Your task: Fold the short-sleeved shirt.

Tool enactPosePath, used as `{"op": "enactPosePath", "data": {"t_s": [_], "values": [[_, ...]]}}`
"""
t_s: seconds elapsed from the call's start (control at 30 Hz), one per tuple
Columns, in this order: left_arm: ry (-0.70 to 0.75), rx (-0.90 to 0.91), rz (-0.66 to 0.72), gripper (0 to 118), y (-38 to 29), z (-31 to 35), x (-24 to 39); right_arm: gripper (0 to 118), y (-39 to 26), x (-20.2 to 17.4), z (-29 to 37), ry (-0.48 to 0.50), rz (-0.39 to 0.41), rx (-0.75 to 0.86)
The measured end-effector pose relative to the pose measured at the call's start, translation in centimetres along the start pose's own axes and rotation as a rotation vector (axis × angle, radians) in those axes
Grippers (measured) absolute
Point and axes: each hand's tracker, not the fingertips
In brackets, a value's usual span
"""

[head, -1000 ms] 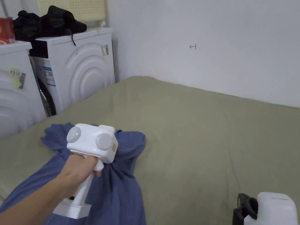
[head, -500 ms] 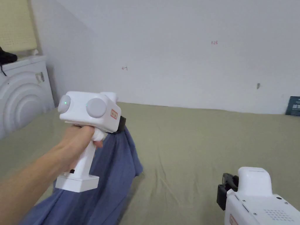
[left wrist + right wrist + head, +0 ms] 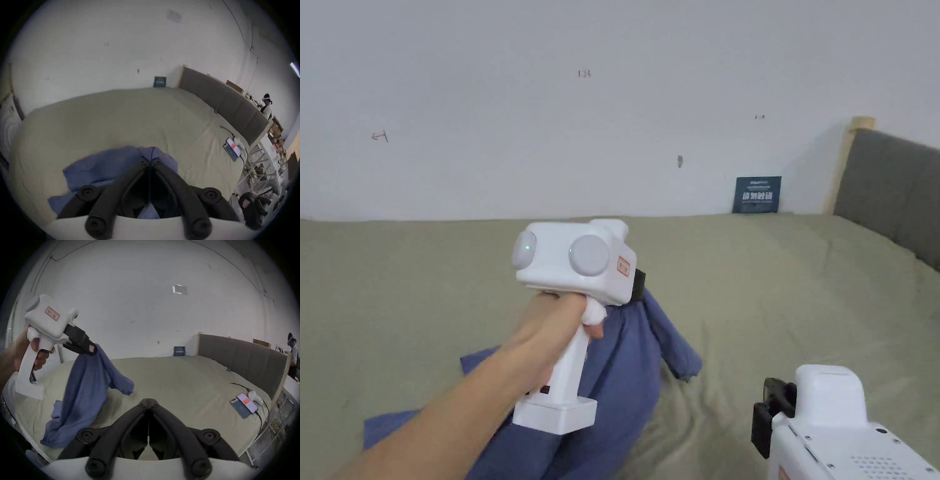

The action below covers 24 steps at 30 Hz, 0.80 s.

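- The left claw [image 3: 93, 350] is clamped on a bunch of the blue short-sleeved shirt [image 3: 84, 386] and holds it above the bed [image 3: 775, 281]; in the left gripper view its two jaws meet tip to tip with blue cloth pinched between and around them.
- The shirt hangs from that one grip in a long, crumpled drape. Its upper part is in the air, one sleeve sticks out toward the headboard [image 3: 887, 175] side of the bed, and its lower end trails on the bed's green sheet near the person's side.
- The right claw [image 3: 148, 400] is together and holds nothing (its jaws meet over bare sheet in the right gripper view). It sits low over the bed, well apart from the shirt, on the headboard side of it.
- Two phones [image 3: 243, 405] with a cable lie on the bed near the headboard, well apart from the shirt.
- Progress, as I judge it: very early. No fold is visible, and the shirt is not even spread flat; it is lifted by one point only.
- Still left: a second grip by the right claw (likely the other shoulder or the hem), laying the shirt flat on the bed, smoothing it, turning in the sleeves, and folding the body.
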Motion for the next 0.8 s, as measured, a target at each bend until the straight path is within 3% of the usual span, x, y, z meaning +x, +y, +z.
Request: {"op": "enactPosePath", "data": {"t_s": [0.17, 0.43, 0.47, 0.5, 0.53, 0.57, 0.8], "values": [[0.006, -0.146, 0.017, 0, -3.5, -10.2, -1.2, 1, -2.3, 1.5, -3.3, -0.033, -0.01, -0.074], [0.046, -0.194, 0.017, 0, -6.0, -13.1, -3.0, 1, -3.3, 1.5, -5.8, -0.042, -0.011, -0.12], [0.052, -0.172, 0.019, 5, -6.1, -12.6, -3.4, 1, -3.3, 1.4, -5.7, -0.038, -0.011, -0.121], [0.036, -0.135, 0.021, 23, -6.3, -12.0, -3.7, 1, -3.2, 1.2, -5.7, -0.037, -0.007, -0.123], [0.047, -0.111, 0.028, 66, -6.7, -10.9, -3.8, 1, -3.2, 1.0, -5.6, -0.035, -0.002, -0.12], [0.052, -0.105, 0.024, 118, -7.3, -9.9, -4.0, 1, -3.2, 0.8, -5.5, -0.033, 0.003, -0.119], [0.152, 0.124, 0.008, 96, -14.7, 2.1, -5.0, 1, -3.2, -1.1, -3.2, 0.008, 0.021, -0.104]]}}
